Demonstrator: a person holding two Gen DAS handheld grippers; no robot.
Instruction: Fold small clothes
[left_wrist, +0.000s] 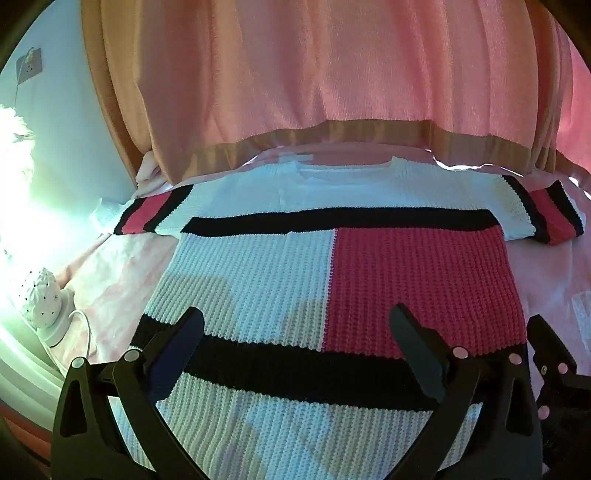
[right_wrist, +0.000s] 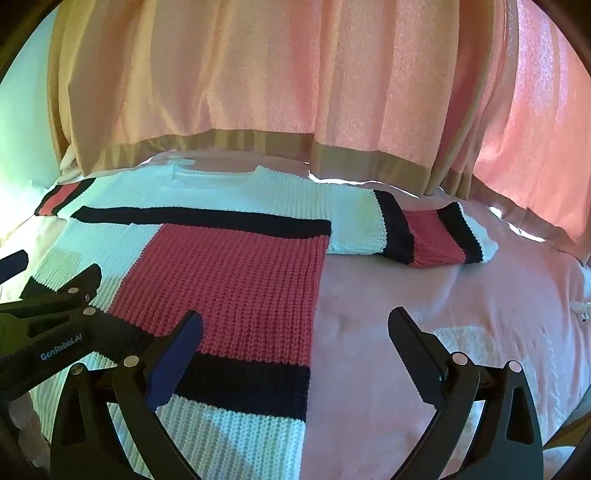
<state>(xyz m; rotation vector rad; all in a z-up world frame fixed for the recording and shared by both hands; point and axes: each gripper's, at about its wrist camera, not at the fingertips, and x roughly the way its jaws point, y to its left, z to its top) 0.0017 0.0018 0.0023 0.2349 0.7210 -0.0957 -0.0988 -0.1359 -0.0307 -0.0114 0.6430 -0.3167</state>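
Two black handheld claws

The left claw (left_wrist: 295, 339) and right claw (right_wrist: 295, 339) are matte black plastic with triangular cut-outs, round silver pivot pins and blue-faced pads; pale "GenRobot.AI" lettering marks the left claw's body at nine o'clock in the right wrist view.

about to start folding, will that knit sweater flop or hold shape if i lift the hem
The sweater will likely drape and sag: it lies limp and flat on the bed. Its chunky ribbed knit suggests some weight and good grip, not slippery. The sleeve will probably trail behind.
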